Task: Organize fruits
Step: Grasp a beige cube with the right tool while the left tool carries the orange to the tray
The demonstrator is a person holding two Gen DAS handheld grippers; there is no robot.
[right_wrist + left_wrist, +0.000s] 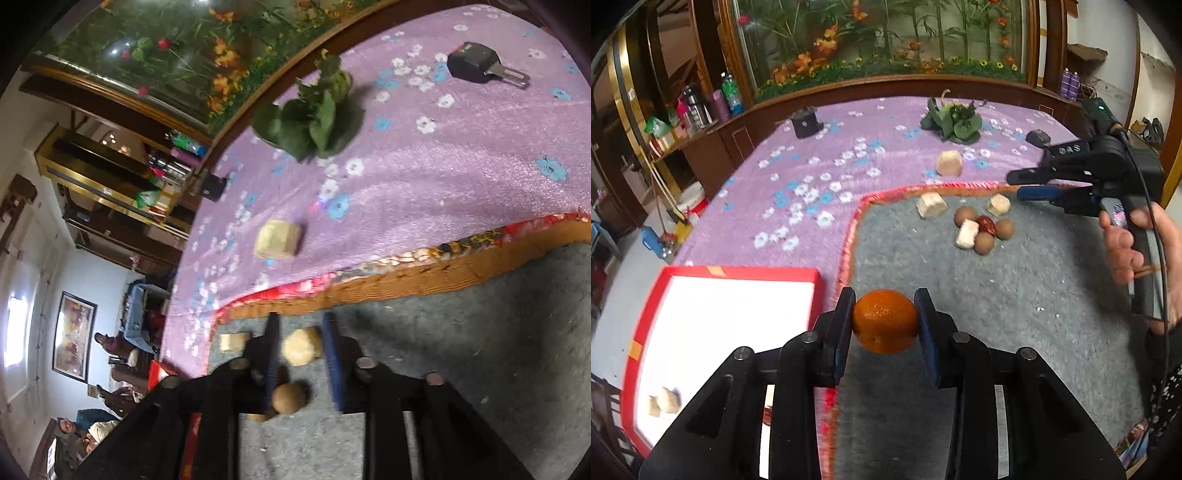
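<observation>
My left gripper is shut on an orange and holds it above the grey mat, just right of the red-rimmed white tray. Pale chunks lie in the tray's near corner. My right gripper shows at the right of the left wrist view, held by a hand. In the right wrist view it is open, its fingers on either side of a pale chunk on the mat, with a brown round fruit below.
A pile of brown round fruits, a red date and pale chunks lies on the mat. One chunk lies on the purple floral cloth. Leafy greens, a black clip and a black block lie beyond.
</observation>
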